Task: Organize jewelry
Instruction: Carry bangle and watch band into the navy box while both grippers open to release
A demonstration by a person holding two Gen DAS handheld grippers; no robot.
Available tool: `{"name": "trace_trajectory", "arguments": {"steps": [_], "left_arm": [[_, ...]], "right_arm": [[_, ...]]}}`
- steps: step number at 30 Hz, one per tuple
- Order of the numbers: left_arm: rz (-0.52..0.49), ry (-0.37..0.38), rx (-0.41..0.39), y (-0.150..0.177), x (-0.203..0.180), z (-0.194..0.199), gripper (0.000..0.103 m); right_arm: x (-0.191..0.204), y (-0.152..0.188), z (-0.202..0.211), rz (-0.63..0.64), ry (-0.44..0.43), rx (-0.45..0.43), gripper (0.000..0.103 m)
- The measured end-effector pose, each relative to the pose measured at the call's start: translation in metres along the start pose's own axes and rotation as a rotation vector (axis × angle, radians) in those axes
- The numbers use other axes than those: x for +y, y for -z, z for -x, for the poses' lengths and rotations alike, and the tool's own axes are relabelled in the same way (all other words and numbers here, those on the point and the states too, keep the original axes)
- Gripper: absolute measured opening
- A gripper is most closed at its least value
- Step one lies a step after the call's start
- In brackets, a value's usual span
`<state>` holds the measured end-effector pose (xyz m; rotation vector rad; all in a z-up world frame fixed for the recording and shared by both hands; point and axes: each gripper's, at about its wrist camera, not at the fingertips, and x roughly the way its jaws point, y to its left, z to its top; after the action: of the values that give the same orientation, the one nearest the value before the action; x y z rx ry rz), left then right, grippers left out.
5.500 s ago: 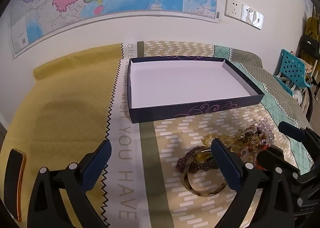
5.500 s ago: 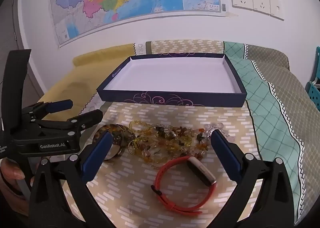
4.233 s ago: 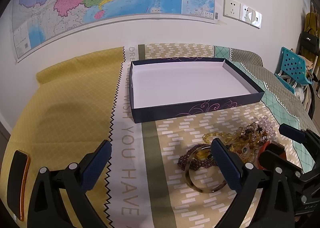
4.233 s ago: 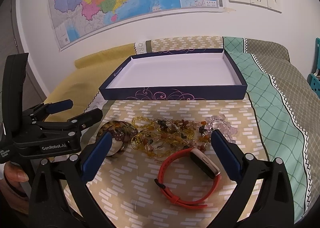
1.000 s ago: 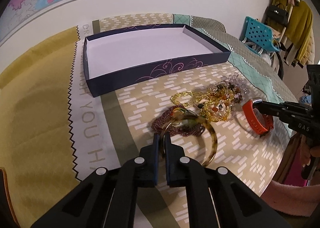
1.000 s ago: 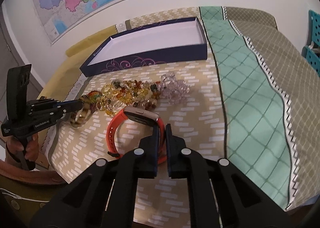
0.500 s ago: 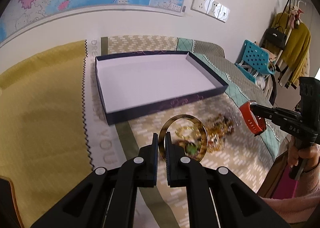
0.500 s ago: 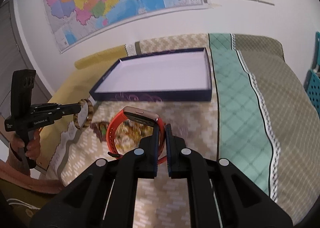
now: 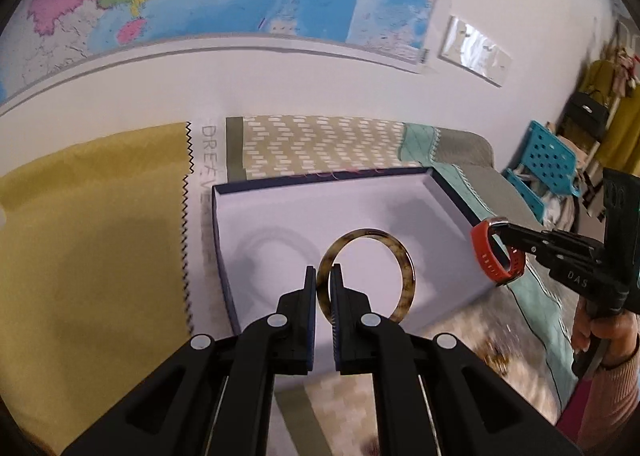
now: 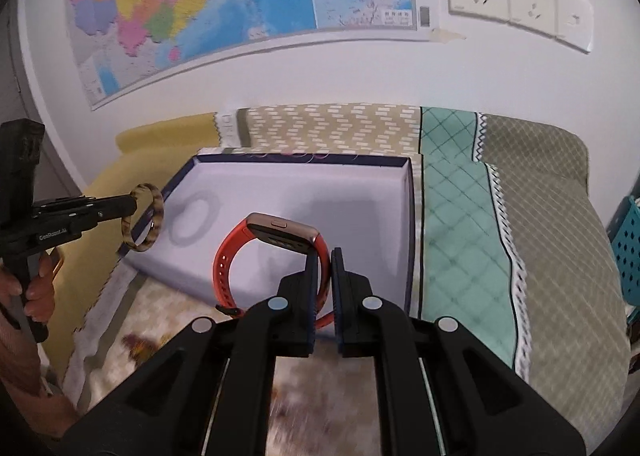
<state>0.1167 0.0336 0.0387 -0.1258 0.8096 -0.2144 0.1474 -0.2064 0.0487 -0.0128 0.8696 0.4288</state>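
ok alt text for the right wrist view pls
The right gripper pinches an orange watch in the air over a shallow navy box with a white inside. At left, the left gripper holds a tortoiseshell bangle over the box's edge, with a map on the wall behind.

Right claw (image 10: pixel 323 262) pinches an orange smartwatch (image 10: pixel 276 252) above the empty navy box (image 10: pixel 408 216). At the box's left edge, the left claw (image 10: pixel 134 208) holds a tortoiseshell bangle (image 10: pixel 146 216).
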Motion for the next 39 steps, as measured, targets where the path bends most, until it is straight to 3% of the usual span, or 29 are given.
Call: {"name": "trace_trajectory", "arguments": {"steps": [8, 20, 24, 30, 32, 37, 39], "left_arm": [[0.034, -0.018, 0.060, -0.026, 0.012, -0.052, 0.005], [0.061, -0.063, 0.141, -0.047, 0.020, -0.102, 0.005], [0.062, -0.077, 0.168, -0.051, 0.020, -0.112, 0.005], [0.074, -0.099, 0.176, -0.055, 0.019, -0.112, 0.009], [0.057, -0.104, 0.141, -0.053, 0.016, -0.101, 0.011], [-0.008, -0.095, 0.051, -0.038, 0.008, -0.063, 0.030], [-0.031, -0.088, 0.035, -0.029, 0.006, -0.047, 0.030]], "right_arm": [[-0.006, -0.034, -0.065, 0.014, 0.034, 0.075, 0.007], [-0.015, -0.060, -0.120, 0.010, 0.097, 0.167, 0.007], [-0.018, -0.065, -0.123, -0.005, 0.114, 0.178, 0.007], [-0.017, -0.063, -0.112, -0.008, 0.145, 0.132, 0.035], [-0.017, -0.059, -0.101, -0.006, 0.127, 0.119, 0.035], [-0.022, -0.027, -0.065, 0.009, 0.046, 0.120, 0.035], [-0.022, -0.014, -0.054, 0.007, 0.018, 0.126, 0.035]]}}
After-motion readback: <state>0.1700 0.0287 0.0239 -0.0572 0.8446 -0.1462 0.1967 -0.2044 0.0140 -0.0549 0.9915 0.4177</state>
